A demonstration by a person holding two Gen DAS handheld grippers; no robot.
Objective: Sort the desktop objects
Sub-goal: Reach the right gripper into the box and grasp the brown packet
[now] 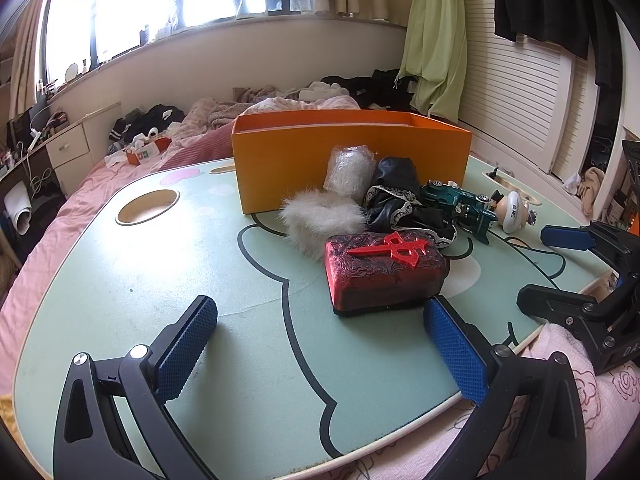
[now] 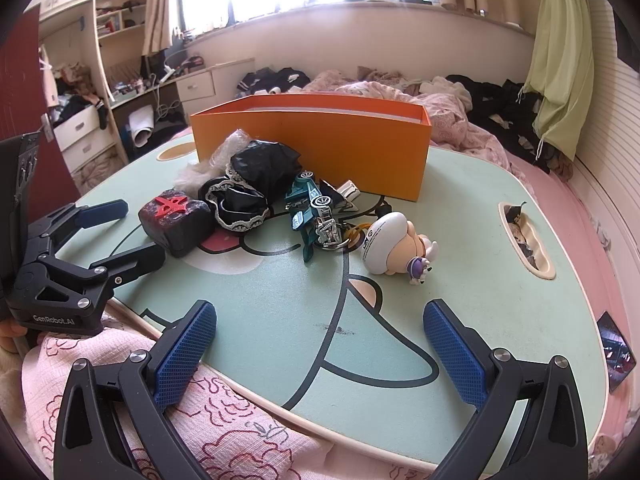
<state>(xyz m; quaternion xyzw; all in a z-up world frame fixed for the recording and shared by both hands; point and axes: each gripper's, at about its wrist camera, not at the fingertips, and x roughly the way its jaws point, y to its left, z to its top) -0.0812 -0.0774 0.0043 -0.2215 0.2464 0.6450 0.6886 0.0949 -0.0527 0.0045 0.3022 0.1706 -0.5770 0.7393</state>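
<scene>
An orange box (image 1: 352, 160) (image 2: 320, 144) stands open at the back of the mint-green lap table (image 1: 160, 280) (image 2: 460, 240). In front of it lie a red-black case with a red emblem (image 1: 384, 276) (image 2: 176, 220), a white fur piece (image 1: 320, 216), a bubble-wrapped roll (image 1: 347, 170), black lace cloth (image 1: 396, 196) (image 2: 256, 184), a teal toy car (image 1: 460, 204) (image 2: 316, 216) and a white figurine (image 1: 512, 208) (image 2: 396, 248). My left gripper (image 1: 320, 344) (image 2: 120, 232) is open, just short of the case. My right gripper (image 2: 320, 344) (image 1: 560, 268) is open and empty near the table's front edge.
The table sits on a bed with pink bedding (image 1: 80, 200) (image 2: 560, 184). It has a round cup hole (image 1: 146, 206) and an oval slot (image 2: 528, 240). Clothes lie piled behind the box (image 2: 500, 96). A desk with drawers (image 1: 68, 148) stands at the left.
</scene>
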